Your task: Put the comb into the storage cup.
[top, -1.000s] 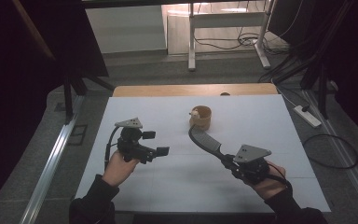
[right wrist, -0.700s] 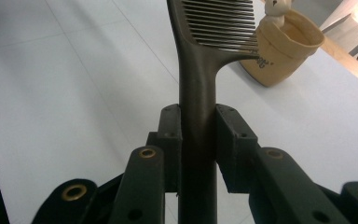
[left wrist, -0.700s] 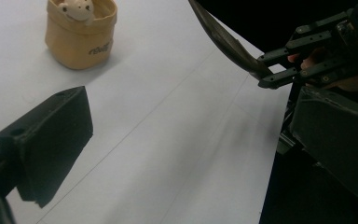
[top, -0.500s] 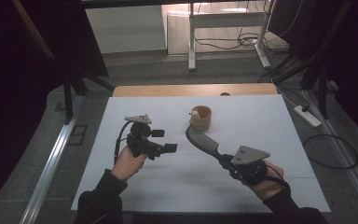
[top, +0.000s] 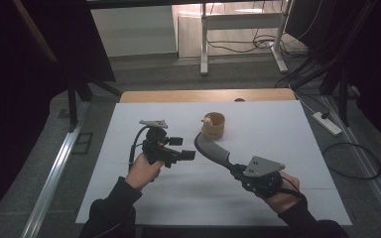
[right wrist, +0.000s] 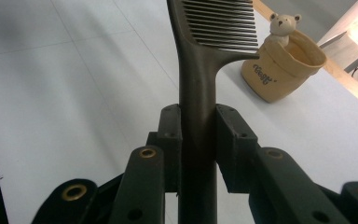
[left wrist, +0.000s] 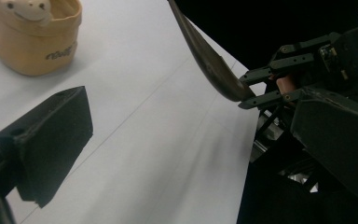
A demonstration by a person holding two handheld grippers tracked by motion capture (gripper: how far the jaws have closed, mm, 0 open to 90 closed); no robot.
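Note:
My right gripper (top: 236, 170) is shut on the handle of a dark comb (top: 211, 148), holding it off the white table (top: 287, 148) with the toothed end pointing toward a tan cup (top: 213, 128). In the right gripper view the jaws (right wrist: 199, 126) clamp the comb (right wrist: 219, 23) from both sides. The cup (right wrist: 284, 65) has a small bear figure (right wrist: 283, 23) at its rim. My left gripper (top: 181, 148) hovers just left of the comb, open and holding nothing. One of its pads (left wrist: 46, 144) shows before the cup (left wrist: 32, 42), the comb (left wrist: 205, 56) and the right gripper (left wrist: 261, 86).
The table's far edge is a wooden strip (top: 203, 95). A power strip (top: 326, 123) and cables (top: 352, 161) lie on the floor at the right. A metal rail (top: 54, 173) runs along the floor at the left. Desk legs (top: 203, 44) stand beyond.
My left gripper has moved right, closer to the comb's head. The right gripper has shifted slightly left, still holding the comb.

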